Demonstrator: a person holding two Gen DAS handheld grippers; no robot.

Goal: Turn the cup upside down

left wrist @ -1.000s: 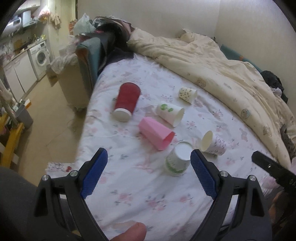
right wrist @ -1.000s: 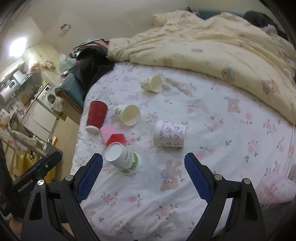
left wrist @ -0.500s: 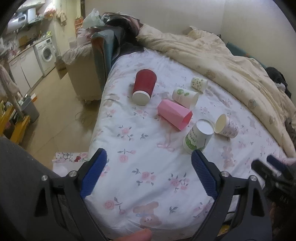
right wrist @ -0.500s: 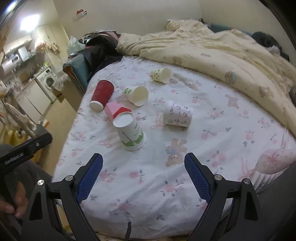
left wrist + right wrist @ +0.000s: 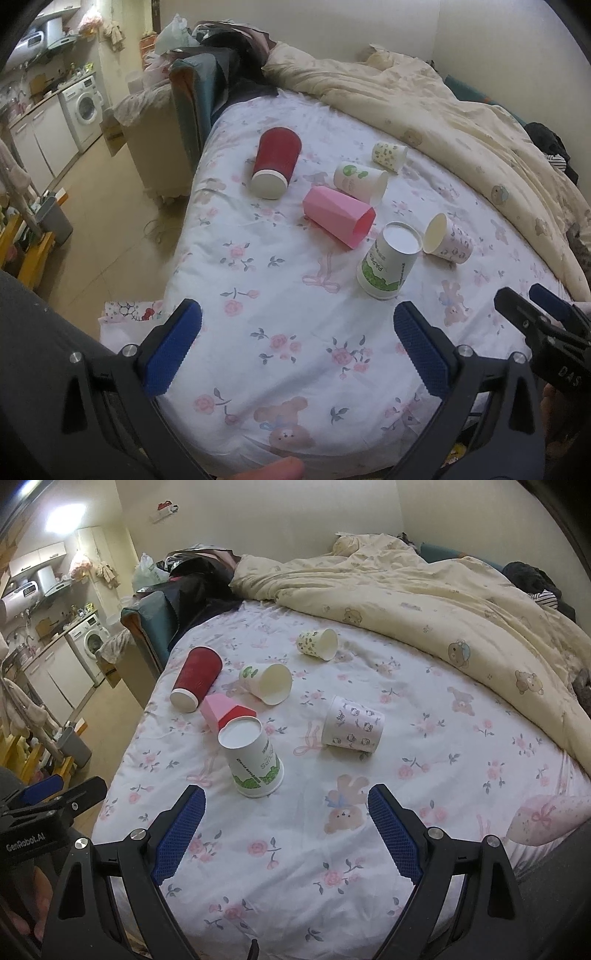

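Note:
Several cups are on the flowered bed sheet (image 5: 280, 332). A white cup with green print (image 5: 388, 264) (image 5: 253, 758) stands upside down, base up. A pink cup (image 5: 338, 216) (image 5: 225, 710), a red cup (image 5: 275, 162) (image 5: 195, 679), a white cup with green dots (image 5: 360, 181) (image 5: 267, 681), a small patterned cup (image 5: 389, 157) (image 5: 319, 642) and a white cup with pink print (image 5: 447, 240) (image 5: 352, 725) lie on their sides. My left gripper (image 5: 295, 343) and right gripper (image 5: 286, 827) are open and empty, above the near bed edge.
A cream quilt (image 5: 424, 602) is heaped along the far and right side of the bed. A pile of dark clothes (image 5: 229, 55) lies at the head. Floor, a washing machine (image 5: 86, 109) and a grey bin (image 5: 55, 221) are to the left.
Both grippers have drawn back and up from the cups, toward the near bed edge. The green-print cup, tilted a second ago, now stands base up, free of both grippers.

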